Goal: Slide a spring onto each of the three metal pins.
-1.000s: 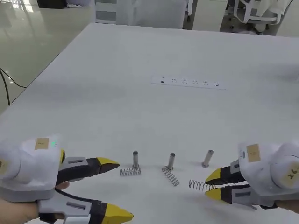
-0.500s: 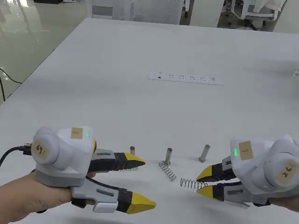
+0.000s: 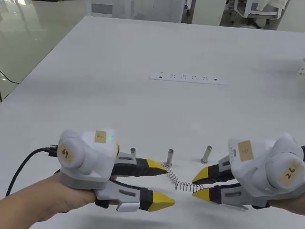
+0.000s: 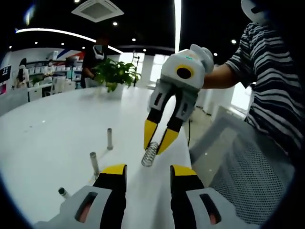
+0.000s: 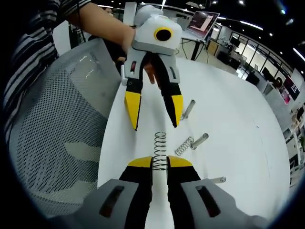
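Thin wire spring [image 5: 160, 147] pinched at one end by right hand-held gripper [image 3: 195, 186], near the pins [image 3: 170, 156] on the surface [image 3: 143, 105], left hand-held gripper [image 3: 170, 184] spread; probably light, squashy, best gripped gently by end coils.

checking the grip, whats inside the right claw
A spring, one end pinched between the yellow tips of the right claw. How far in it reaches is covered by them.
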